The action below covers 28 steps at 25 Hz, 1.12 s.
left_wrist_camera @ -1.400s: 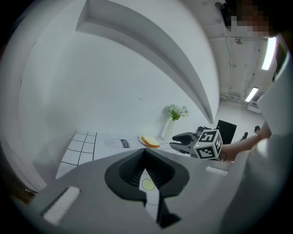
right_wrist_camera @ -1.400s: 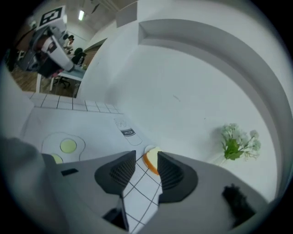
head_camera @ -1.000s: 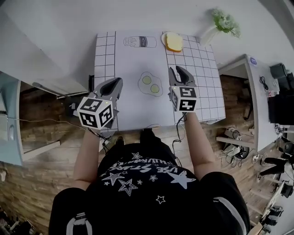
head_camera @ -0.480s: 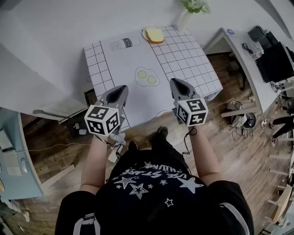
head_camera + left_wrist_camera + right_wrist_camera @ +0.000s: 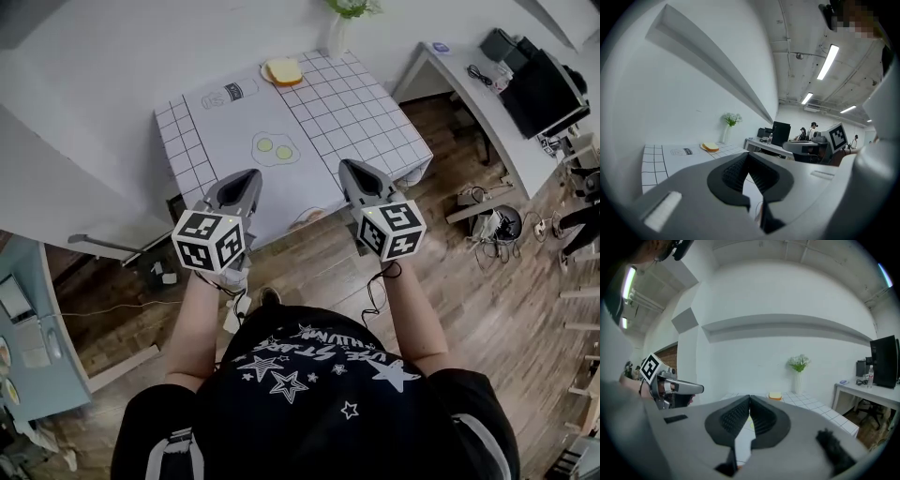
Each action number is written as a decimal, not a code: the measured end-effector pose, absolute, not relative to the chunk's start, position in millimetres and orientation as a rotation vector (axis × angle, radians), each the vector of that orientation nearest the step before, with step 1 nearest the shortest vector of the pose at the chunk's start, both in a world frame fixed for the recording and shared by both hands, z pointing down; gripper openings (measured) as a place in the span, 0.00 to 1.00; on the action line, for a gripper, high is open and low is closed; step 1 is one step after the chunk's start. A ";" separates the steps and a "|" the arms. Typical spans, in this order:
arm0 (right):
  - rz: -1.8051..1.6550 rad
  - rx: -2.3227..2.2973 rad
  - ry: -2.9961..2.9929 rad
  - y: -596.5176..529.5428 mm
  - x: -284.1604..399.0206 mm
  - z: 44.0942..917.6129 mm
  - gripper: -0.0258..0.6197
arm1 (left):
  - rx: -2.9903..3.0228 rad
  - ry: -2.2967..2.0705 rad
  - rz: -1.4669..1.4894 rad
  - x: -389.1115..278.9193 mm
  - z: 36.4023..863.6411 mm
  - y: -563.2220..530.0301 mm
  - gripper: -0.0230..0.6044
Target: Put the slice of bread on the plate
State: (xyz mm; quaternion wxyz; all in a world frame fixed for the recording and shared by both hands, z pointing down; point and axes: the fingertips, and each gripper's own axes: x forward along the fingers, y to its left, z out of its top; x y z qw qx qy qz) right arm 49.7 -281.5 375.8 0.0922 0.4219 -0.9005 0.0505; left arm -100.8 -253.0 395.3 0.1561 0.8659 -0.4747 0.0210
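Note:
A slice of bread [image 5: 283, 69] lies on a small yellow plate [image 5: 269, 74] at the far edge of the white table [image 5: 291, 141]; it also shows small as the bread [image 5: 711, 146] and bread [image 5: 776, 395] in the gripper views. My left gripper [image 5: 249, 177] and right gripper [image 5: 346, 167] hang off the table's near edge, above the wood floor. Both have their jaws touching at the tips, with nothing between them. Each is far from the bread.
The tablecloth carries a printed bottle [image 5: 222, 94], printed fried eggs [image 5: 273, 147] and a grid pattern. A vase of flowers [image 5: 338, 26] stands beside the plate. A desk with a monitor [image 5: 530, 89] is at the right, and people stand beyond it in the left gripper view.
Both grippers have drawn back from over the table to beyond its near edge. The right gripper's jaws have closed. The table and bread now sit farther off in the head view.

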 end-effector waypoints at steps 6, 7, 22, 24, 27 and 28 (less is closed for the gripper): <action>0.147 1.222 -2.724 -217.4 95.6 362.7 0.06 | 2.513 -1.359 0.068 -43.9 382.2 -200.2 0.05; 0.148 1.219 -2.723 -205.8 104.6 362.8 0.06 | 2.512 -1.362 0.061 -34.2 380.7 -189.9 0.05; 0.105 1.093 -2.792 -71.0 152.5 348.0 0.06 | 2.511 -1.462 0.026 30.4 356.4 -47.1 0.05; 0.110 1.086 -2.795 -64.3 153.3 348.1 0.06 | 2.502 -1.474 0.022 30.2 355.8 -39.0 0.05; 0.126 1.092 -2.809 -57.9 156.0 347.5 0.06 | 2.499 -1.490 0.032 31.2 354.3 -28.1 0.05; 0.131 1.095 -2.815 -54.4 158.1 346.7 0.06 | 2.499 -1.495 0.037 33.0 353.4 -22.9 0.05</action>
